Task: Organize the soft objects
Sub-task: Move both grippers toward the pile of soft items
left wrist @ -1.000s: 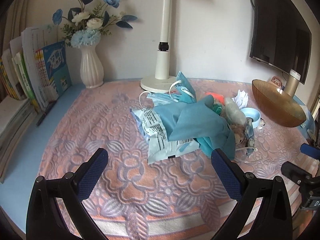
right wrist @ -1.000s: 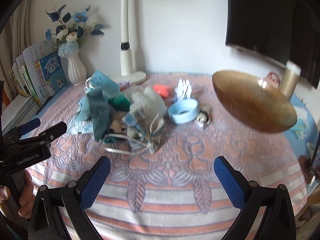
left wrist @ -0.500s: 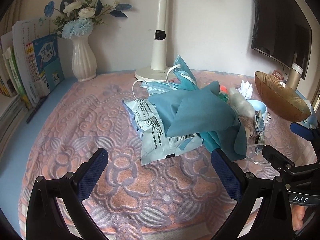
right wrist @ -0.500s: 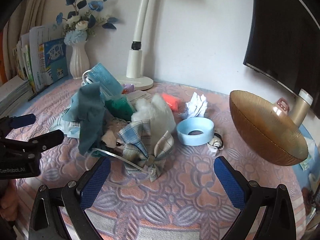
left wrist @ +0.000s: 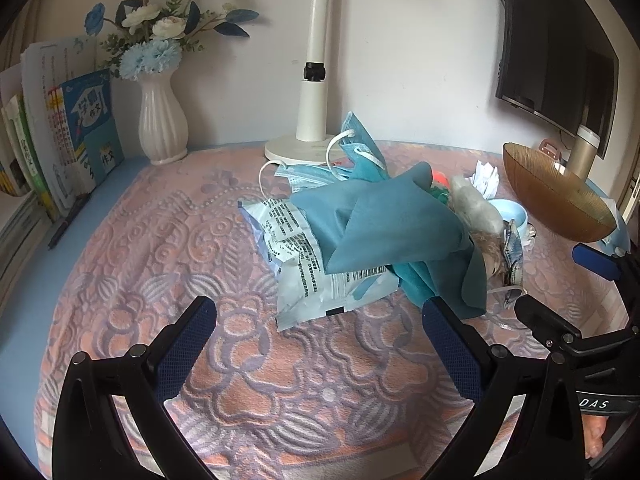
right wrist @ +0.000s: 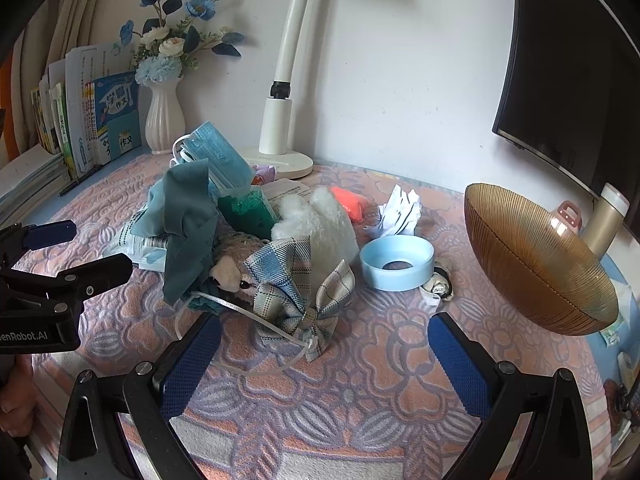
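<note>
A pile of soft things lies mid-table: a teal cloth [left wrist: 384,236] over a pale blue printed packet [left wrist: 320,284], blue face masks [left wrist: 356,148], a plush toy with a plaid bow [right wrist: 300,284], white fluff [right wrist: 320,220] and green fabric [right wrist: 244,212]. My left gripper [left wrist: 320,344] is open and empty, just in front of the packet. My right gripper [right wrist: 324,356] is open and empty, just in front of the plaid bow. Each gripper shows in the other's view, the right [left wrist: 560,292] and the left [right wrist: 60,252].
An amber ribbed bowl [right wrist: 536,264] stands at the right. A light blue ring [right wrist: 396,256], crumpled white paper [right wrist: 400,208] and an orange lump [right wrist: 350,202] lie behind the pile. A lamp base [left wrist: 304,148], a vase of flowers [left wrist: 162,120] and books [left wrist: 60,136] line the back and left.
Both grippers have moved forward toward the pile, which now looks larger and nearer. Both stay open. Nothing in the pile has moved.
</note>
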Tool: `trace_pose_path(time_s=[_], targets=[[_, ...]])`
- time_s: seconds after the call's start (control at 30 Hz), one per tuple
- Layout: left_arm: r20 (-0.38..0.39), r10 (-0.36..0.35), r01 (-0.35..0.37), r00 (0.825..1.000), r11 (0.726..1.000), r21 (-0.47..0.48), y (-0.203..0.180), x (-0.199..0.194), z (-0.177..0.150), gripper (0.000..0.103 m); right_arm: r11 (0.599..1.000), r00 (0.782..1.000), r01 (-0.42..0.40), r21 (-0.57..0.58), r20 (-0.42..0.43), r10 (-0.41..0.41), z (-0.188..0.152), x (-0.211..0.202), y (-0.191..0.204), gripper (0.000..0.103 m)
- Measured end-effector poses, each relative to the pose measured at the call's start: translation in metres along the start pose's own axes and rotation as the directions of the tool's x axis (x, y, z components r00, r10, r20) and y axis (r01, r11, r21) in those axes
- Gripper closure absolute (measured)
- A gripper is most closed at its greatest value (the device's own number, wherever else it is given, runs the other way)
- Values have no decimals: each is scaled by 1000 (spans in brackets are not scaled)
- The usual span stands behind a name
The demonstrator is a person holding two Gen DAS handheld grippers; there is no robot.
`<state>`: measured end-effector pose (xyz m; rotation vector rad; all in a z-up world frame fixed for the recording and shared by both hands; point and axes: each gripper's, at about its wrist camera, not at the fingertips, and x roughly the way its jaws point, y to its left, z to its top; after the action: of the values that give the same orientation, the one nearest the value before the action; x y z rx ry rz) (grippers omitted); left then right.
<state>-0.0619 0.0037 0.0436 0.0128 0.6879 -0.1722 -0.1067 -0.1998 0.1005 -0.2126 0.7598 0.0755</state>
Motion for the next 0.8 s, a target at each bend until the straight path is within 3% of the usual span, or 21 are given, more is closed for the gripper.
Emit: trace_pose_path(time_s=[0.57,0.67,0.73,0.8], targets=[[-12,-12,12,1000,1000,-12,4,-1,3,0,998,998,-60,23,36,59,0,-6,-7,0],[-39,-101,99,994,993,-62,13,-7,10,0,990,992,-118,77,54,114,-2,-5,-19,0],[-45,-207,199,977,970,-139,23,-12,18,0,981,989,-144,130,49,138,-2,-2,-31,0],[-55,-247,235,967,957,-168,27,-15,27,0,967,984,-180,178,47,175,-2,0,-41,0]])
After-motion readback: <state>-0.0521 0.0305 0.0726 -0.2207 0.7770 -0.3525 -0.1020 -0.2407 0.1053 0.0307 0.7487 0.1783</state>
